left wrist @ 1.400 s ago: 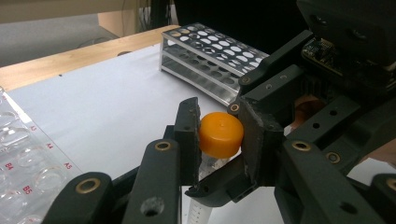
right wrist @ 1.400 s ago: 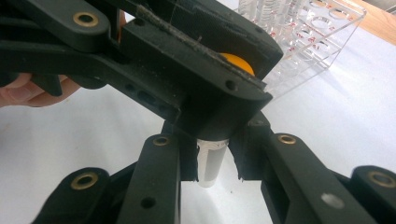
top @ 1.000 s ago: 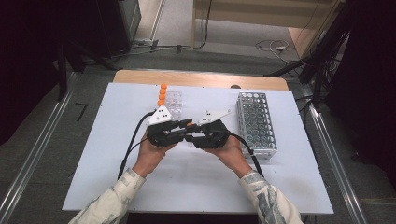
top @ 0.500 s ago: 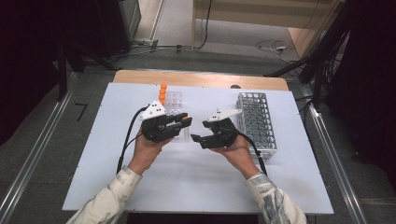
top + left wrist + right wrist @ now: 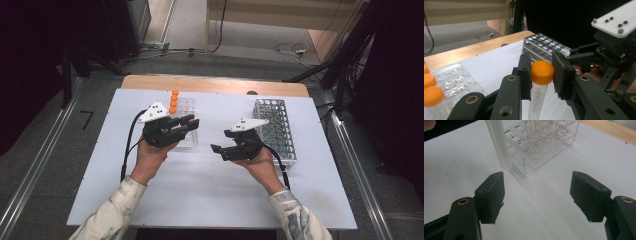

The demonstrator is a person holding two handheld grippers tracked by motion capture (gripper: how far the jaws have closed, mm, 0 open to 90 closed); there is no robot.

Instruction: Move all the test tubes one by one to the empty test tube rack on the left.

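Since the earlier frame the two grippers have drawn apart: they sat almost touching at the middle of the high view, and now a clear strip of white table (image 5: 210, 200) lies between them, the left one having shifted toward the left and the right one toward the right. White table fills the lower half of the high view, with a wooden edge along its far side. At the right of centre stands the metal grid rack (image 5: 275, 127), just beside the right gripper (image 5: 220, 150), whose jaws are spread wide with nothing between them; the right gripper view shows both black pads well apart over bare table. Left of centre, the clear plastic rack (image 5: 186, 107) sits behind the left gripper (image 5: 191, 122), and three orange-capped tubes (image 5: 174, 101) stand at its far left corner. The left gripper is clamped on the tube (image 5: 537, 100), its pads pressing the orange cap (image 5: 542, 72) from both sides, seen at the centre of the left gripper view; the clear graduated body hangs down below the cap. In the right gripper view the tube's rounded lower end appears at the upper left of the frame, held above the table just in front of the clear rack.
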